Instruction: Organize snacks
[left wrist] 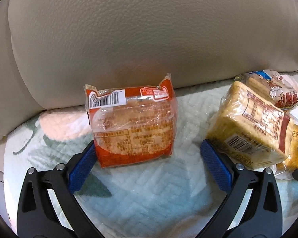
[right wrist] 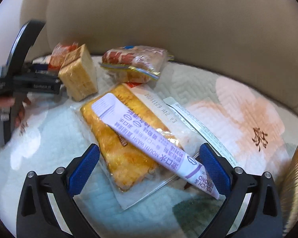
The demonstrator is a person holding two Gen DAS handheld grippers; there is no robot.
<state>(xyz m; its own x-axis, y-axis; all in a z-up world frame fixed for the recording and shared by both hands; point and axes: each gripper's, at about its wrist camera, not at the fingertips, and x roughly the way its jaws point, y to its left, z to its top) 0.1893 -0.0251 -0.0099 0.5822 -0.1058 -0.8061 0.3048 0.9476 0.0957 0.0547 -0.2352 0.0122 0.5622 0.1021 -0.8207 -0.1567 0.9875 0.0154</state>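
A red-orange snack pack [left wrist: 133,125] stands upright against the sofa back, just ahead of my left gripper [left wrist: 149,166]. That gripper is open; its left pad [left wrist: 82,167] is at the pack's lower left corner. A wrapped block of sliced bread [left wrist: 250,127] leans beside the right pad. My right gripper [right wrist: 150,170] is open over a flat golden pastry in a clear wrapper [right wrist: 117,148]. A purple mouthwash sachet [right wrist: 155,138] lies across the pastry, between the fingers. The right wrist view also shows the bread [right wrist: 79,75] and the left gripper [right wrist: 56,85], held by a hand [right wrist: 19,113].
Everything lies on a pale quilted blanket [right wrist: 39,138] on a beige sofa [left wrist: 149,39]. A crinkled snack bag [right wrist: 135,63] rests by the backrest, a white sachet strip [right wrist: 198,123] lies right of the pastry, and a golden package [right wrist: 296,178] fills the right edge.
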